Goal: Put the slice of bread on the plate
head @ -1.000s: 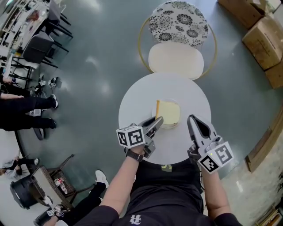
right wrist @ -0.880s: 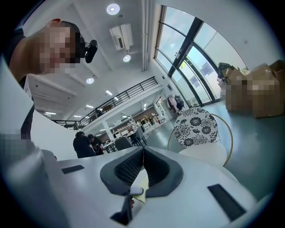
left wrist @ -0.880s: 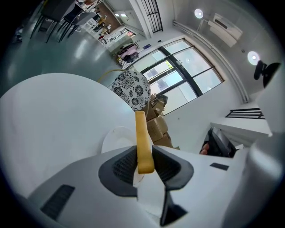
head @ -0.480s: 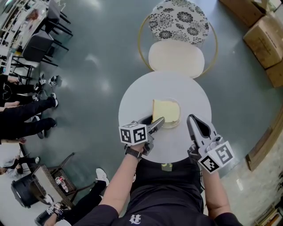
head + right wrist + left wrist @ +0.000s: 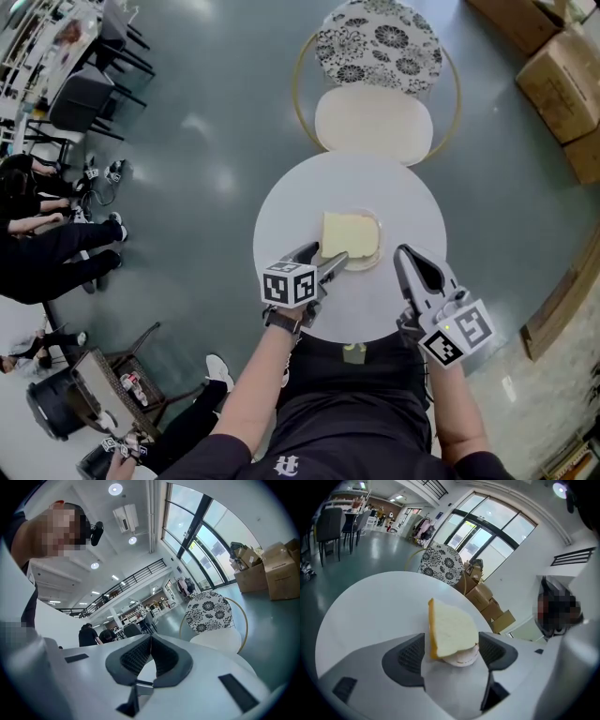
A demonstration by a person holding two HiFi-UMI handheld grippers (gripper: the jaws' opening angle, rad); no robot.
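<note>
A pale slice of bread [image 5: 347, 233] with a yellow crust lies on a small white plate [image 5: 371, 259] on the round white table [image 5: 291, 202]. My left gripper [image 5: 326, 256] sits at the slice's near-left edge. Its jaws are opening. In the left gripper view the bread [image 5: 452, 629] rests on the plate [image 5: 462, 658] between the two pads [image 5: 410, 656], which stand clear of it. My right gripper [image 5: 405, 254] hovers over the table's right front, shut and empty; in the right gripper view its fingertips [image 5: 151, 642] meet.
Beyond the table stands a chair with a cream seat [image 5: 373, 127] and a floral back [image 5: 378, 45]. Cardboard boxes [image 5: 559, 77] are stacked at the far right. People [image 5: 47, 246] and dark chairs [image 5: 89, 98] are at the left.
The bread has gone from standing tilted on its edge to lying flat on the plate. The left gripper's jaws have spread apart and sunk a little. The right gripper has stayed still.
</note>
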